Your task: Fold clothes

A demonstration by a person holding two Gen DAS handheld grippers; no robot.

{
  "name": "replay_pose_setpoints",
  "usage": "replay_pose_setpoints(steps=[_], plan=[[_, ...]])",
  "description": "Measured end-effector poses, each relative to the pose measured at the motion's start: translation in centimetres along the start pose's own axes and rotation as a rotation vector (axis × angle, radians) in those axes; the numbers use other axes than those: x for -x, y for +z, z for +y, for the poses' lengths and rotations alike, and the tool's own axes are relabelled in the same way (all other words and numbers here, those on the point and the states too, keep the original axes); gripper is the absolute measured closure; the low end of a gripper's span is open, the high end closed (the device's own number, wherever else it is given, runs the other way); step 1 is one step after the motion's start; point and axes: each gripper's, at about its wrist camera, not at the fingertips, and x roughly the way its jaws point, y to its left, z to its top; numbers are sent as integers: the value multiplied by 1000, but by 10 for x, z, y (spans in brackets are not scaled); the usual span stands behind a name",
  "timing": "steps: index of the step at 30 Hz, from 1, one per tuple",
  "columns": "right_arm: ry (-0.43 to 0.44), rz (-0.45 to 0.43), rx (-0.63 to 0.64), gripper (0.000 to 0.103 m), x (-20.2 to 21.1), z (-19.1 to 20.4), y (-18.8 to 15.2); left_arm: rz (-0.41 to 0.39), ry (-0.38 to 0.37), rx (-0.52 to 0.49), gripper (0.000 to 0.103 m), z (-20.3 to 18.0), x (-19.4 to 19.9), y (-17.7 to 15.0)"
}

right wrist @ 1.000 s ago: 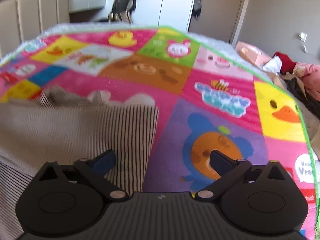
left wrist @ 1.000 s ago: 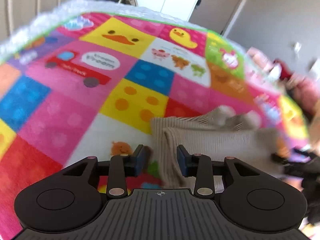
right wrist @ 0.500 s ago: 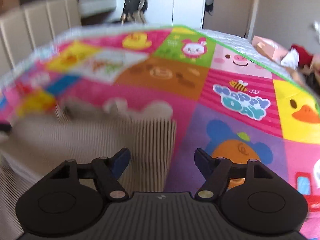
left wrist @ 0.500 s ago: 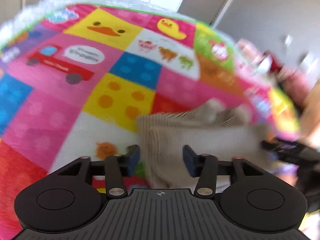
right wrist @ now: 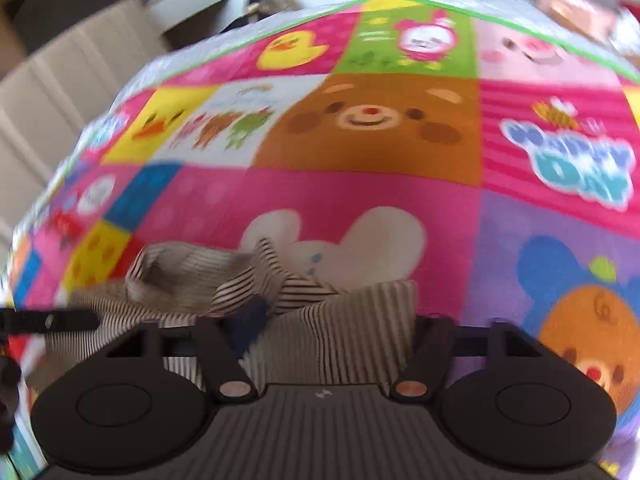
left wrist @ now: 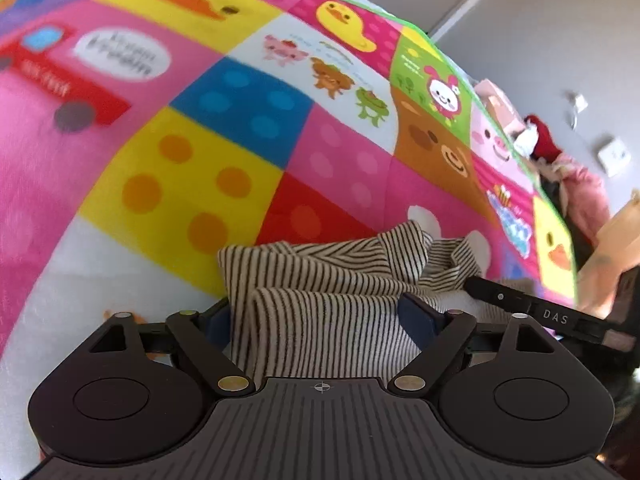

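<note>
Left tool (left wrist: 320, 316): jaws spread wide, blue pads either side of the shirt's near fold, gripping nothing

Right tool (right wrist: 328, 332): jaws also parted; left blue pad (right wrist: 250, 318) shows against the cloth, the right pad is hidden behind a raised fold. Cloth lies between the fingers; whether any of it is pinched cannot be told. View blurred

Shirt (left wrist: 320, 300): striped, cream with dark lines, bunched in a loose heap with several folds. Lies on the blanket directly in front of both tools, its near edge reaching between the fingers of each. In the right view (right wrist: 312, 320) a collar-like loop stands up at its far left

Blanket (left wrist: 180, 140): bright patchwork of pink, yellow, blue and red squares with cartoon animals — ducks, a bear, a rabbit, a pig — and a green border. Spread flat under the shirt

In the left view the right tool's finger (left wrist: 520, 304) enters from the right, just beside the shirt's right end

Far right, past the blanket's edge: a pile of pink and red clothes (left wrist: 560, 160) by a grey wall
</note>
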Motion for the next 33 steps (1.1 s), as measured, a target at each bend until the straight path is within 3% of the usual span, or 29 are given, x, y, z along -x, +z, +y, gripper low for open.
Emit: replay_pose_setpoints(steps=[2,5,10,14,20,23,27,31,33], plan=[[-1,-6,49,78,10,5,-1,-3,1,-35,64,0,6,-3],[26,-51,86,82,34,4,-3,-14,-7,-76,74,0,19,-7],[77,-114,148,84,86,13,-14,-70,-45,-178,76,-18,59,-21],[118,-163,209,85,135,24,-42,-106,-92,-263,77,-27,97,-49],[169,-237,202,91,208,26,-118,-163,-177,-287,77,-21,158,-119],[154,-244,218,94,235,27,-167,-166,-172,-325,78,-16,184,-165],[70,-181,317,93,251,31,-235,-119,-173,-241,78,6,210,-220],[68,-152,301,93,270,27,-277,-86,-176,-155,77,16,228,-252],[69,-155,280,84,280,26,-290,-74,-188,-107,75,19,235,-263]])
